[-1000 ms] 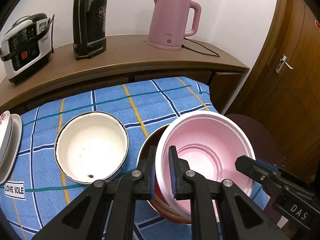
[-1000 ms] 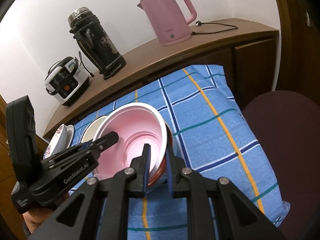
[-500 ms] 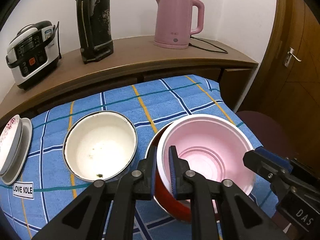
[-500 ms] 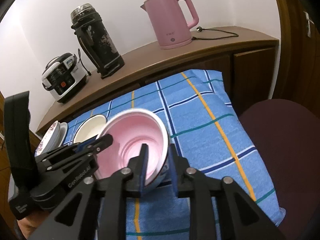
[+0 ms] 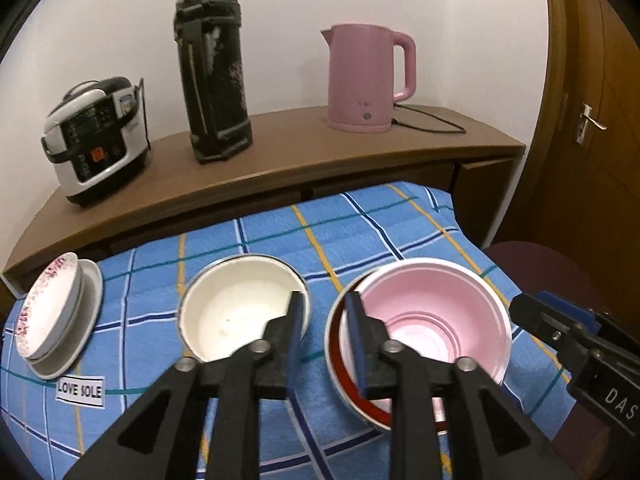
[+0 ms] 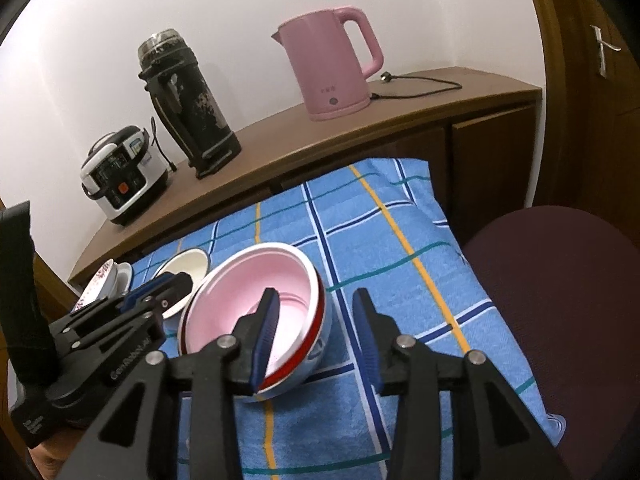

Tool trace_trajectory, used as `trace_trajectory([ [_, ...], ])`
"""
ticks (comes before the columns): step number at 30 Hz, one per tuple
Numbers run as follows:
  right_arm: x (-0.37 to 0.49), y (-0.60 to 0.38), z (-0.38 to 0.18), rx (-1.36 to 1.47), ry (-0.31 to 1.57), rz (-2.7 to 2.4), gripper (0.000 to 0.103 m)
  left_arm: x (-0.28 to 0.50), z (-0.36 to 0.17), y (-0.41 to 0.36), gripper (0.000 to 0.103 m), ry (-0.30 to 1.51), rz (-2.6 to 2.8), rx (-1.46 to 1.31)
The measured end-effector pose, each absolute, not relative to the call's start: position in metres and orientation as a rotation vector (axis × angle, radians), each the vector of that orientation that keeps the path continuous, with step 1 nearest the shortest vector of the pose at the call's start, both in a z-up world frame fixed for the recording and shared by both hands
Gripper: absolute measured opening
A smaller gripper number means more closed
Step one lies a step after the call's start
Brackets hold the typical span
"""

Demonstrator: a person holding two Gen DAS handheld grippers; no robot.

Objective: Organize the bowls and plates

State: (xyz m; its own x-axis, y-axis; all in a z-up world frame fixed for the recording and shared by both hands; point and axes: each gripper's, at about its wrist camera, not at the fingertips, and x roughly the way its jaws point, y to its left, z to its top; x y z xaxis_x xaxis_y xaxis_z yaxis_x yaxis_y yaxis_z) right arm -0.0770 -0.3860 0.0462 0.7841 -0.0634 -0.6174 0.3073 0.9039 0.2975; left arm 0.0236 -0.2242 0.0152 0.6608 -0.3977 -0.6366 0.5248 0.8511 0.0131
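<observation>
I see the pink bowl (image 5: 432, 320) nested inside the red-rimmed bowl (image 6: 308, 356) on the blue checked cloth (image 5: 360, 236). My left gripper (image 5: 324, 320) has its jaws spread, holding nothing, above the gap between that stack and the white enamel bowl (image 5: 236, 308). My right gripper (image 6: 316, 332) is also spread, over the stack's right rim. Stacked plates (image 5: 56, 316) lean at the cloth's left edge.
</observation>
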Motion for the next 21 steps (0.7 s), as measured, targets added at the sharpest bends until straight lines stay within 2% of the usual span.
trace_trajectory([
  [2, -0.078, -0.384, 0.049, 0.39, 0.628, -0.207, 0.04, 0.023, 0.018, -0.219, 0.06, 0.642, -0.503, 0.194],
  [3, -0.078, -0.382, 0.05, 0.385, 0.626, -0.207, 0.04, 0.022, 0.02, -0.216, 0.063, 0.628, -0.493, 0.191],
  [21, -0.067, -0.358, 0.066, 0.355, 0.591, -0.16, 0.039, 0.048, 0.023, -0.159, 0.064, 0.632, -0.38, 0.117],
])
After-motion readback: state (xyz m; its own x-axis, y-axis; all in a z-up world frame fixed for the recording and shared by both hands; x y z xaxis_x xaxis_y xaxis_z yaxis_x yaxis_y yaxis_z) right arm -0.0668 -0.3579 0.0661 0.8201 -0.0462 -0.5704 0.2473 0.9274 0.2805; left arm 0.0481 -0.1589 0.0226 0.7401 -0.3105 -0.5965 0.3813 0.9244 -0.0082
